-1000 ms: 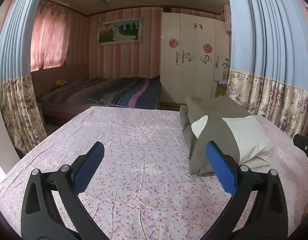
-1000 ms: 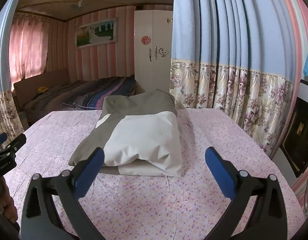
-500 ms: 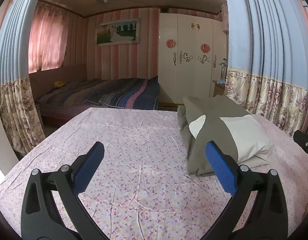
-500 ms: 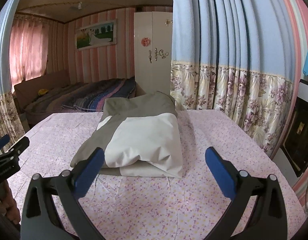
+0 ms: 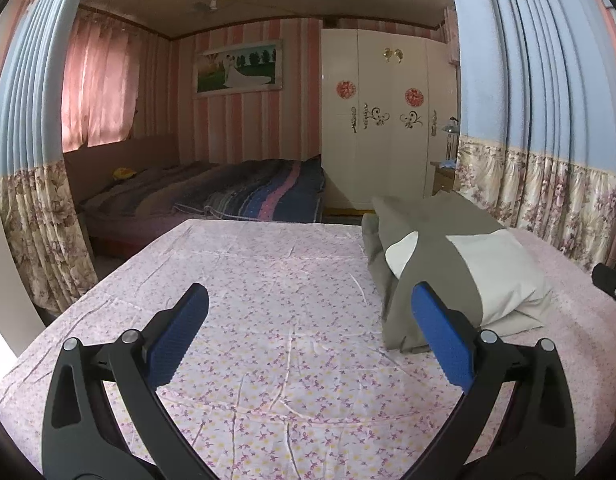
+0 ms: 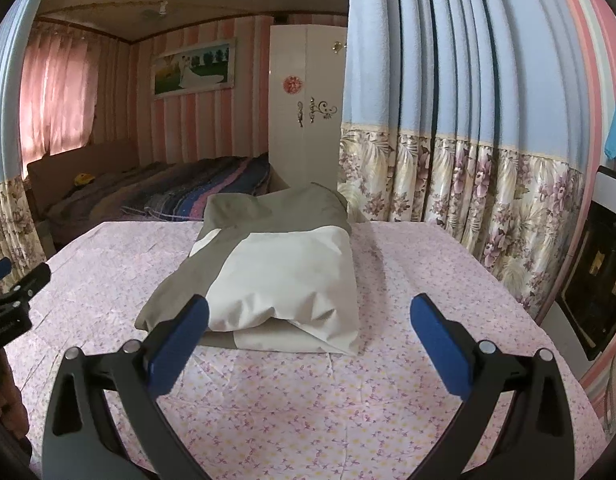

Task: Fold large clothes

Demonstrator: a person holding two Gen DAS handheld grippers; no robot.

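Observation:
A folded olive-grey and white garment (image 6: 283, 276) lies on the pink floral sheet (image 6: 308, 400). In the left wrist view it (image 5: 460, 264) sits to the right. My right gripper (image 6: 308, 340) is open and empty, just short of the garment's near edge. My left gripper (image 5: 308, 336) is open and empty over bare sheet (image 5: 267, 320), left of the garment. The left gripper's tip shows at the left edge of the right wrist view (image 6: 15, 292). The right gripper's tip shows at the right edge of the left wrist view (image 5: 612, 286).
Blue and floral curtains (image 6: 468, 160) hang close on the right and on the far left (image 5: 23, 160). Beyond the sheet's far edge stand a bed with a striped blanket (image 5: 235, 196) and a white wardrobe (image 5: 388, 120). A dark appliance (image 6: 600, 268) stands at the far right.
Both grippers stay open and empty. Both views have pulled back and up slightly from the garment; the garment itself has not moved.

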